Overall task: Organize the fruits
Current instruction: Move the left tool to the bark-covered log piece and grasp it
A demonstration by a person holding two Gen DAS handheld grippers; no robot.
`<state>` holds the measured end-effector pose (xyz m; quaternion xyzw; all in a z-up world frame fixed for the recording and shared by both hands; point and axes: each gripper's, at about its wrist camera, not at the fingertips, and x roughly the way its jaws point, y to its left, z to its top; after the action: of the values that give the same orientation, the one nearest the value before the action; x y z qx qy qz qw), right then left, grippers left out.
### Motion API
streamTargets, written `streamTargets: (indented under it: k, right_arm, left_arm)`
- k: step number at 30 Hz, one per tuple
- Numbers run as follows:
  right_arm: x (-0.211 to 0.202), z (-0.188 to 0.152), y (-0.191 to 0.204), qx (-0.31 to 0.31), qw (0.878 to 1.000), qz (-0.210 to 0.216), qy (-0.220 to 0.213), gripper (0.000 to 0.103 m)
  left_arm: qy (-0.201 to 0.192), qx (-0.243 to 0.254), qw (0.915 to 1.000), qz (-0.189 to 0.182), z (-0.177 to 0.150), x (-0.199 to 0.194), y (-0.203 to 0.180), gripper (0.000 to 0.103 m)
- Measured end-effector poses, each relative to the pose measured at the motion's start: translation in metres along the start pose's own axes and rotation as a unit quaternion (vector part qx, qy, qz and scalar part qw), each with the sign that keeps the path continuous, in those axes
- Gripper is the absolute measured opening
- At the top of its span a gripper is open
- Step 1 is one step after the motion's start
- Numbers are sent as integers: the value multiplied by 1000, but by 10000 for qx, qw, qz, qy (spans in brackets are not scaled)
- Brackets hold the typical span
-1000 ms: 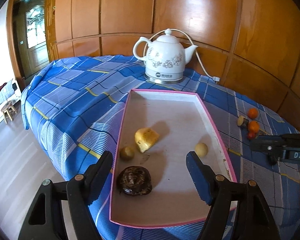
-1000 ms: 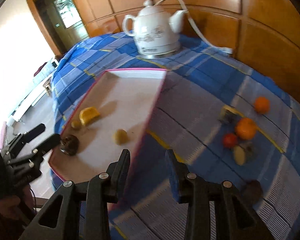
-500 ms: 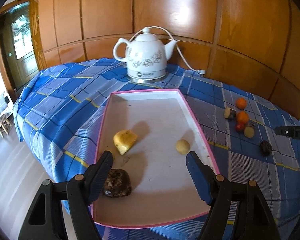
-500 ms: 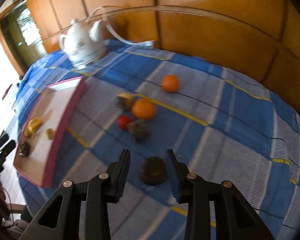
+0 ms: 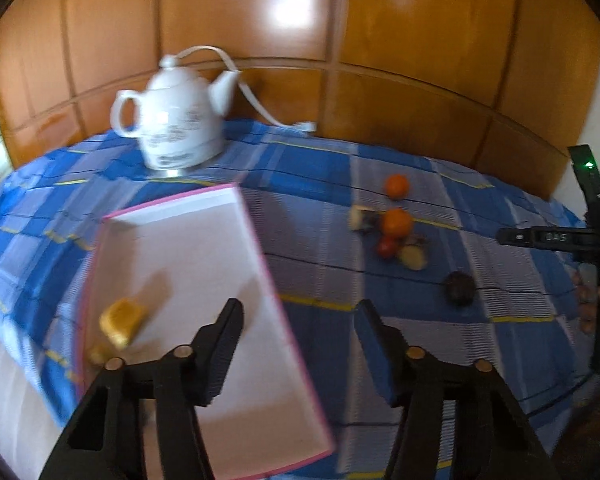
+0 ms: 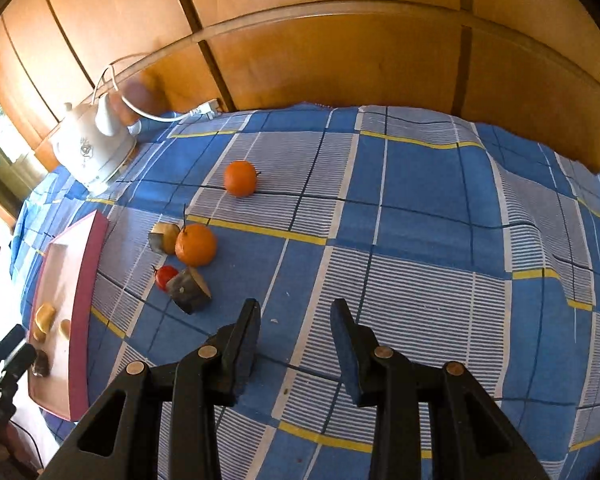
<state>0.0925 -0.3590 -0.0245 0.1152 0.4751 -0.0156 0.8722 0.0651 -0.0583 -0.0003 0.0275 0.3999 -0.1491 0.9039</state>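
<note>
A pink-rimmed tray (image 5: 260, 248) lies on the blue checked cloth and holds a yellow fruit piece (image 5: 122, 320) and a small one (image 5: 98, 354). Right of it lie loose fruits: two oranges (image 5: 397, 186) (image 5: 396, 222), a red tomato (image 5: 387, 247), pale cut pieces (image 5: 413, 257) and a dark round fruit (image 5: 459, 287). My left gripper (image 5: 298, 336) hovers over the tray's right rim, its jaws closing with nothing between them. My right gripper (image 6: 296, 320) stands open over bare cloth, right of a dark cut piece (image 6: 190, 290), the tomato (image 6: 166, 276) and the big orange (image 6: 196, 244).
A white kettle (image 5: 180, 128) with its cord stands at the back left against the wooden wall panels. The right gripper's body (image 5: 540, 237) and a hand show at the right edge of the left wrist view. The cloth falls away at the table's edges.
The left view has swung right from the tray toward the loose fruits, and its jaws have narrowed. The right gripper has crossed from the tray's edge over the cloth; the dark round fruit left its view.
</note>
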Motion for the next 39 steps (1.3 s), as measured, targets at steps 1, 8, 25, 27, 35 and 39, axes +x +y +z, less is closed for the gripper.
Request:
streamTargets:
  k: [1, 8, 25, 27, 35, 39]
  right_arm:
    - [0, 0, -1, 29, 10000, -13, 20, 37]
    - [0, 1, -6, 264, 9995, 86, 140, 37]
    - [-7, 4, 5, 192, 9990, 385, 139, 37]
    - [-7, 4, 7, 170, 9990, 395, 142, 37]
    - [-3, 4, 11, 20, 9990, 397, 196, 37]
    - [-2, 4, 12, -39, 9992, 364, 176, 37]
  left_arm:
    - [28, 40, 10000, -62, 3, 4, -6, 54]
    - [290, 294, 9980, -487, 30, 35, -37, 39]
    - [1044, -350, 9924, -550, 81, 145, -50, 39]
    - [1126, -416, 9910, -590, 84, 156, -51, 39]
    - [1179, -668, 9881, -725, 85, 182, -43, 29]
    - [1064, -617, 9894, -770, 83, 172, -41, 24]
